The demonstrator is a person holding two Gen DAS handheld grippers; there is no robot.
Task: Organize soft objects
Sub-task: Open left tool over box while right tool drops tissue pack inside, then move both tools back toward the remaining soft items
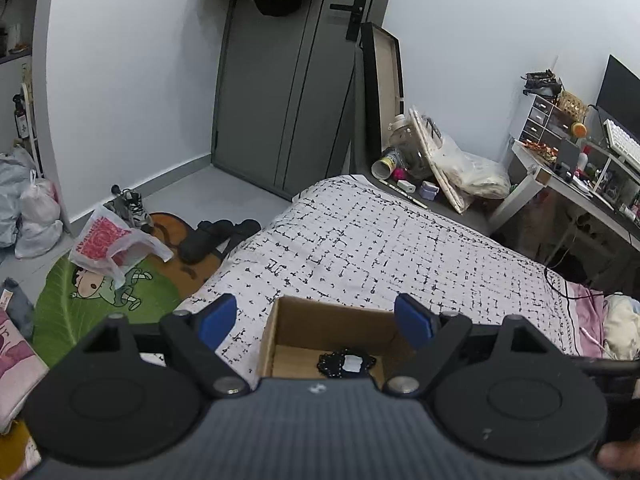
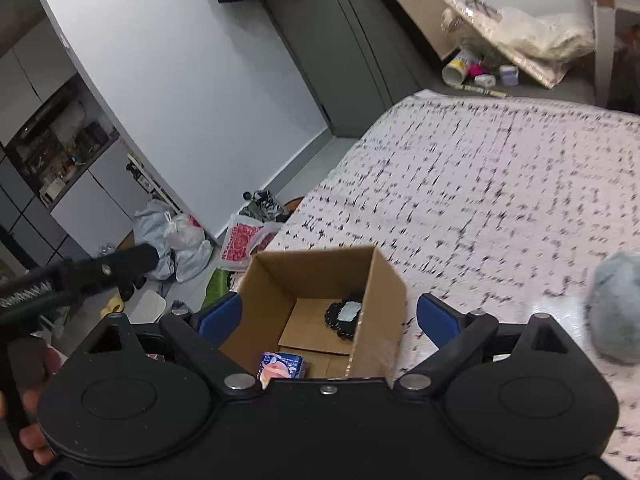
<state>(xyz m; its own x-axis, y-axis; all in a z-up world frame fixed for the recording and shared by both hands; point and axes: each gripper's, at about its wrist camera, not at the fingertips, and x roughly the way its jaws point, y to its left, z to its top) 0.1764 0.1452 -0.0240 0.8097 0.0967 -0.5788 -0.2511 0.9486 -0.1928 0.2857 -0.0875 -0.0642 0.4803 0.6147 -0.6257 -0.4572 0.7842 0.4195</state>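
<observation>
An open cardboard box (image 1: pixel 280 320) (image 2: pixel 384 280) stands on the bed with the black-and-white patterned cover (image 1: pixel 380 240) (image 2: pixel 500 180). Inside lies a black lacy item with a white patch (image 1: pixel 346 363) (image 2: pixel 347 316) and a small blue packet with a pink picture (image 2: pixel 282 365). A grey fluffy soft object (image 2: pixel 616 308) lies on the bed to the right of the box. My left gripper (image 1: pixel 318 320) is open and empty above the box. My right gripper (image 2: pixel 330 318) is open and empty over the box. The left gripper's black handle (image 2: pixel 100 272) shows in the right wrist view.
A grey door (image 1: pixel 276 92) with hanging clothes stands behind. A leaf-shaped green rug (image 1: pixel 100 292), a pink-printed plastic bag (image 1: pixel 108 244), shoes (image 1: pixel 128 204) and white bags (image 1: pixel 32 208) lie on the floor. A cluttered desk (image 1: pixel 580 160) is at right. Bottles and bags (image 1: pixel 432 160) crowd the bed's far end.
</observation>
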